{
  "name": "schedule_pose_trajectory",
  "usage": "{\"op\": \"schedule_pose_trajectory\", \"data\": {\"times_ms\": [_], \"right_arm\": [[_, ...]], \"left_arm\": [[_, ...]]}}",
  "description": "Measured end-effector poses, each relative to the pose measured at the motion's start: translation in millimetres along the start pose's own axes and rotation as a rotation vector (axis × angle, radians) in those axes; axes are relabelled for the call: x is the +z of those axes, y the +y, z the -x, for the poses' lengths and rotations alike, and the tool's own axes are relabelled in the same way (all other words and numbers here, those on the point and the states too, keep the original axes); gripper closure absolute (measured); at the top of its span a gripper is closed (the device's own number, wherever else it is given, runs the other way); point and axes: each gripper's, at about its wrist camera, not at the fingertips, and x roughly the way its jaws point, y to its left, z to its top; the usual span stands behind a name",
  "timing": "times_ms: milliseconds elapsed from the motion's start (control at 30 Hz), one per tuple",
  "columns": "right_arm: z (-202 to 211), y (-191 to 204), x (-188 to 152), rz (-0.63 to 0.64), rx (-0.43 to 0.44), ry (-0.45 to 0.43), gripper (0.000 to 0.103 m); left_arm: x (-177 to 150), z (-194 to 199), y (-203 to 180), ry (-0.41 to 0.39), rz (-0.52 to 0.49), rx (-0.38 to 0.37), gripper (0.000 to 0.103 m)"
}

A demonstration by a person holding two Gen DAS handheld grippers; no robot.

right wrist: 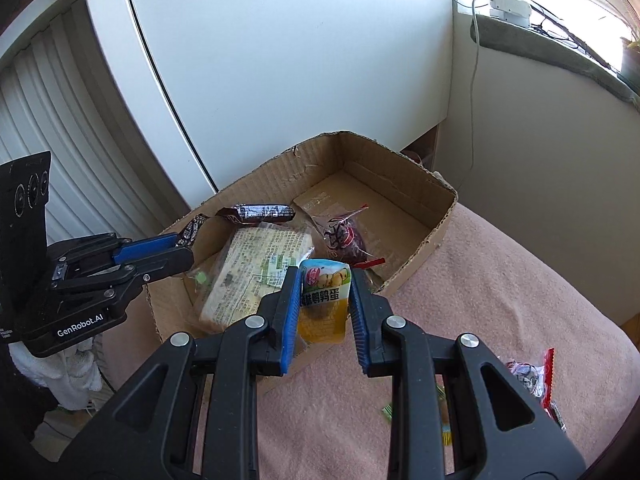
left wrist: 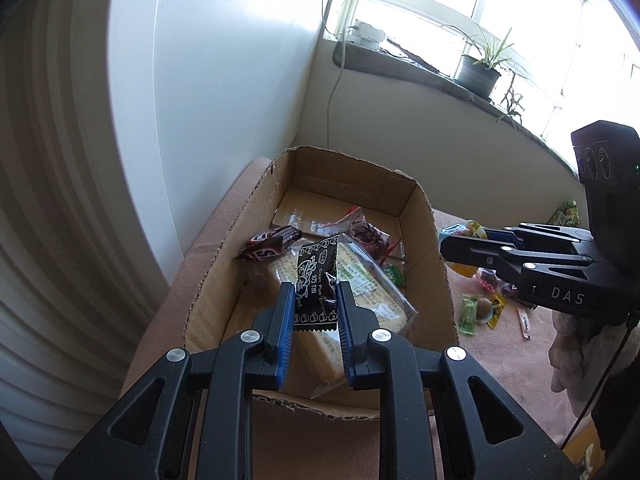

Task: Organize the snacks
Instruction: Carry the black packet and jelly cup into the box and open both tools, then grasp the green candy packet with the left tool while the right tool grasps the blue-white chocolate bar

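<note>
An open cardboard box (left wrist: pixel 416 216) (right wrist: pixel 436 224) stands on a pink cloth. My left gripper (left wrist: pixel 313 294) is shut on a black plum-candy packet (left wrist: pixel 316 276), held over the box's near end. My right gripper (right wrist: pixel 325 280) is shut on a yellow quail-egg packet (right wrist: pixel 324 300), above the box's near right wall. In the left wrist view the right gripper (left wrist: pixel 452 250) reaches in from the right of the box with the yellow packet (left wrist: pixel 466 230) at its tip. Inside the box lie a large clear-wrapped biscuit pack (right wrist: pixel 256 268) (left wrist: pixel 360 280), a dark chocolate bar (right wrist: pixel 262 213) (left wrist: pixel 268 244) and a red-and-clear candy bag (right wrist: pixel 344 236) (left wrist: pixel 368 232).
Loose snacks lie on the pink cloth (right wrist: pixel 500 280) right of the box: green and yellow packets (left wrist: pixel 480 308) and a red-edged wrapper (right wrist: pixel 536 376). A white cabinet (right wrist: pixel 280 60) stands behind the box. A window sill with a potted plant (left wrist: pixel 480 68) runs at the back right.
</note>
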Motion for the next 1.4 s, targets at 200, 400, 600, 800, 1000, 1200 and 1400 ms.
{"op": "schedule_pose_trajectory", "data": {"times_ms": [200, 400, 600, 800, 1000, 1200, 1400], "right_arm": [[-11.8, 11.6, 7.5, 0.024, 0.013, 0.019, 0.078], [-7.0, 16.6, 13.4, 0.035, -0.002, -0.014, 0.034], [1.8, 13.4, 14.3, 0.034, -0.026, -0.03, 0.023], [12.5, 5.3, 7.5, 0.036, -0.069, -0.04, 0.023], [33.6, -14.4, -3.4, -0.015, -0.096, -0.08, 0.023], [58.6, -42.8, -20.2, -0.072, -0.116, -0.123, 0.023], [77.2, -76.0, -41.1, -0.088, -0.156, -0.089, 0.018]], "left_arm": [[1.3, 0.8, 5.3, -0.001, 0.011, 0.01, 0.083], [2.0, 5.9, 7.6, -0.024, 0.013, 0.038, 0.048], [1.5, 10.4, 7.2, -0.034, 0.014, 0.048, 0.048], [0.9, 13.0, 2.6, -0.038, 0.02, 0.036, 0.048], [1.0, 16.5, -10.1, -0.043, 0.007, 0.012, 0.048], [1.0, 15.3, -32.3, -0.041, -0.017, -0.027, 0.048], [-0.8, 12.3, -65.3, -0.041, -0.062, -0.068, 0.048]]}}
